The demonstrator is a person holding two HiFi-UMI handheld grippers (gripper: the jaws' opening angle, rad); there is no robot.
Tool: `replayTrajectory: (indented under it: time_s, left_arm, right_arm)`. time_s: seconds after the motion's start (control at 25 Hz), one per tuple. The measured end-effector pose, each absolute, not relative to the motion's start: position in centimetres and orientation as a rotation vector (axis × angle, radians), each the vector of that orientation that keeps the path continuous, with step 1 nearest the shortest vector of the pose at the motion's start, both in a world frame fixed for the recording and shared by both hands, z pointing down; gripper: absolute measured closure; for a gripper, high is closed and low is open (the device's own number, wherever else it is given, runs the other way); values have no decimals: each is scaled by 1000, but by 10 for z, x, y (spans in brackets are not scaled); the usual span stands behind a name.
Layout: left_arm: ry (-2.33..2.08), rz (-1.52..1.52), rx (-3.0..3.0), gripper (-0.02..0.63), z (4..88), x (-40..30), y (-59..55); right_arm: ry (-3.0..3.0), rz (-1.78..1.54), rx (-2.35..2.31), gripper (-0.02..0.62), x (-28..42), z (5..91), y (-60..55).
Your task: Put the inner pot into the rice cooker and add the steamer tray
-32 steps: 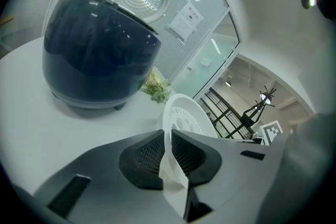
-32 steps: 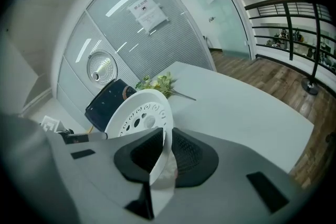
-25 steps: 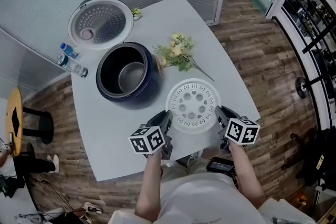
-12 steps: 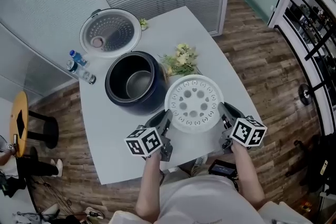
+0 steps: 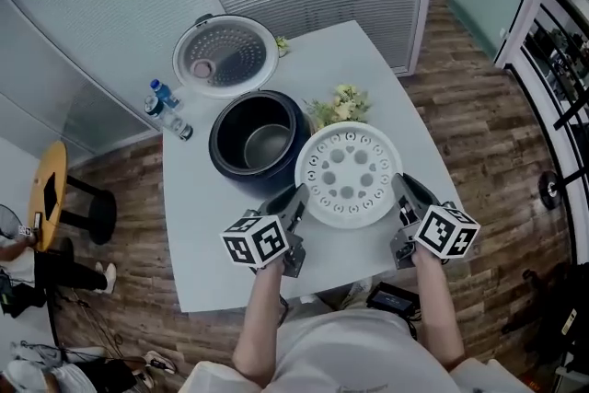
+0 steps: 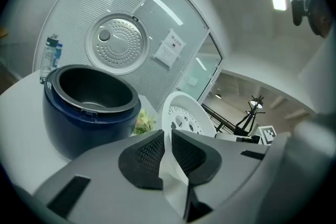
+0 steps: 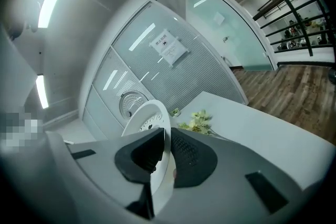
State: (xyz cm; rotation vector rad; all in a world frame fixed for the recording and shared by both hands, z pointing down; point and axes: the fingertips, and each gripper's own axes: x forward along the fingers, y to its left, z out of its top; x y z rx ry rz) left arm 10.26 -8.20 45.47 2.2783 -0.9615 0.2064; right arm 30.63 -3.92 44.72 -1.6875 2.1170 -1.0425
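Near the table's (image 5: 207, 244) front edge, both grippers hold the white steamer tray (image 5: 348, 175) by opposite sides of its rim, and it is off the tabletop. The left gripper (image 5: 296, 195) is clenched on the tray's left rim, which runs between its ribbed pads. The right gripper (image 5: 402, 185) grips the right rim; its jaws have just been closing with that rim between them. The tray lies roughly level, holes facing up (its far edge covers part of the flowers (image 5: 342, 101) from the head view). Just left of it stands the dark blue rice cooker (image 5: 228, 175), with the inner pot (image 5: 267, 143) already seated inside. Its round lid (image 5: 225, 55) is swung open on the far side. Two water bottles (image 5: 167, 110) lie by the table's left edge, close to the cooker.
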Motion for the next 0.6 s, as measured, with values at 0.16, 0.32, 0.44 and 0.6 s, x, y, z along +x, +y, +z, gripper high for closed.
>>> replayTrajectory:
  time_s: [0.16, 0.32, 0.44, 0.6]
  left_arm:
    - [-1020, 222, 2284, 560, 443, 82, -90]
    - [-1106, 229, 2285, 557, 432, 55, -96]
    - [-1145, 212, 2292, 557, 426, 43, -104]
    - [-1188, 209, 2284, 557, 418, 33, -108]
  right_arm:
    - [2157, -1028, -1622, 545, 289, 431, -58]
    - [2230, -1018, -1542, 545, 262, 421, -75]
    - [2256, -1004, -1504, 545, 251, 415, -86]
    - [2270, -1008, -1478, 545, 242, 406, -91]
